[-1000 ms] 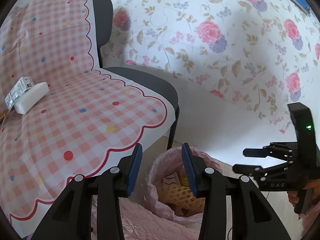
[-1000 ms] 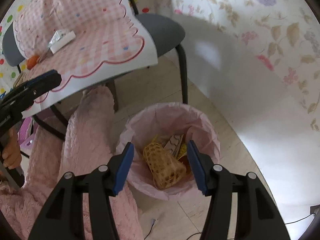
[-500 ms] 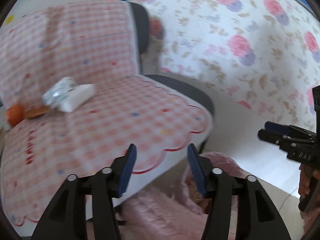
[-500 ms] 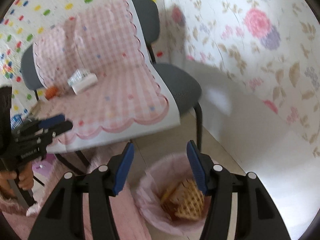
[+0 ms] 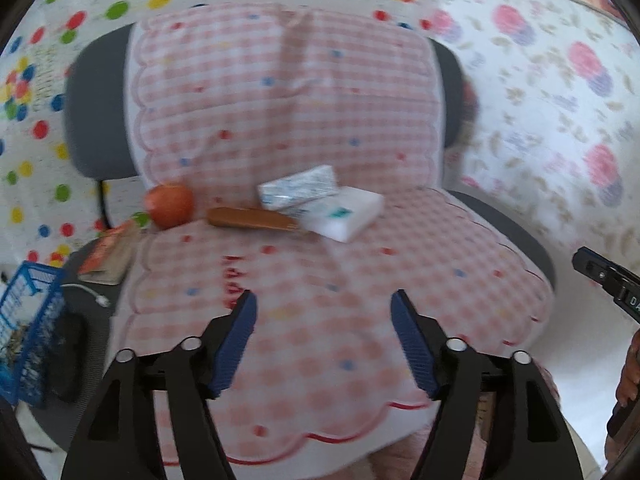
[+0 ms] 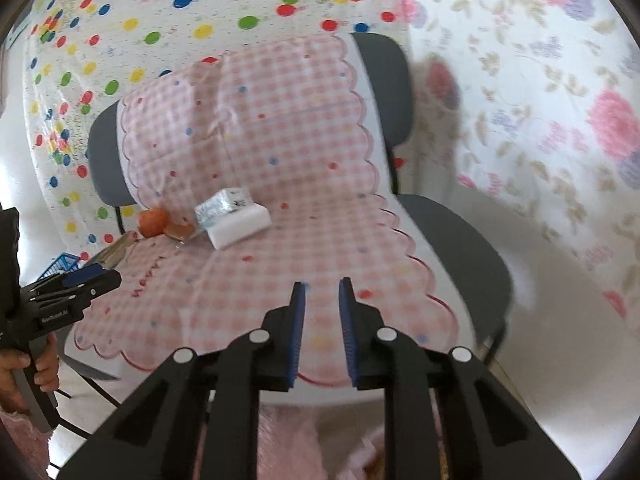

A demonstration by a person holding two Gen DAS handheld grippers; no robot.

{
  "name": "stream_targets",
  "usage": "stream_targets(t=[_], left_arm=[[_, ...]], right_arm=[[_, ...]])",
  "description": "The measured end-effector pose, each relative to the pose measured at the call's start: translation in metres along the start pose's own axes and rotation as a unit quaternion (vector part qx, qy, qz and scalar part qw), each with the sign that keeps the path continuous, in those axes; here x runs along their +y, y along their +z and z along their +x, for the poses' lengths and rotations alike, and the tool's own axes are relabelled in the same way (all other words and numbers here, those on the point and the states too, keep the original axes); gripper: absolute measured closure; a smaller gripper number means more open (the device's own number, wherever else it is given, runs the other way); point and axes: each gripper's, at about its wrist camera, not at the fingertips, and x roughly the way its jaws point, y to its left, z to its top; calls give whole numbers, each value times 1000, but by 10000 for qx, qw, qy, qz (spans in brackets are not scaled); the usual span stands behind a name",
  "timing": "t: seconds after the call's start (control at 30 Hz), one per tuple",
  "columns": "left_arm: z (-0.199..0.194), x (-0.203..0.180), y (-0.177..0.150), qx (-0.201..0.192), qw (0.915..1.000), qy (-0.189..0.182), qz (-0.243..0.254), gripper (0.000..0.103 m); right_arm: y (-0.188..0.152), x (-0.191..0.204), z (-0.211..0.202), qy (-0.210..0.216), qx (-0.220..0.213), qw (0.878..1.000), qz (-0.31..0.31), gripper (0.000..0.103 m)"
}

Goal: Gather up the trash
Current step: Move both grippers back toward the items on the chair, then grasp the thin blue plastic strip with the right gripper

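On the grey chair draped with a pink checked, scallop-edged plastic cloth point(image 5: 360, 288), a crumpled silvery wrapper point(image 5: 298, 187) lies on a white rectangular foam block point(image 5: 344, 216) near the seat's back, a brown flat stick point(image 5: 252, 219) touching them and an orange round fruit point(image 5: 170, 204) beside it. The left gripper point(image 5: 324, 344) has just been opening, wide and empty; the right gripper point(image 6: 322, 328) has just been closing to a narrow, empty gap.

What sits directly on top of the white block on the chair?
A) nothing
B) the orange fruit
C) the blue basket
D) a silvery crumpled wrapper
D: the silvery crumpled wrapper lies on the white block; the orange fruit sits apart to its left on the checked cloth.
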Motion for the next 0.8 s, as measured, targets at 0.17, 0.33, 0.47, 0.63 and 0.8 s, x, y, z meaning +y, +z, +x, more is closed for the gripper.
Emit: stream_targets(t=[0.17, 0.33, 0.47, 0.63, 0.8], left_arm=[[9, 26, 12, -3, 9994, 304, -157, 29], [24, 53, 21, 55, 9981, 531, -315, 29], [38, 74, 26, 131, 9961, 769, -401, 29], [53, 99, 29, 204, 9942, 912, -534, 29], [66, 110, 33, 252, 9941, 898, -550, 29]], right_arm=[[21, 22, 25, 202, -22, 9997, -111, 85], [41, 49, 57, 498, 67, 9984, -261, 64], [49, 71, 87, 744, 259, 9965, -277, 64], [56, 99, 130, 1002, 527, 9934, -206, 64], [61, 119, 176, 1175, 871, 9892, -49, 64]])
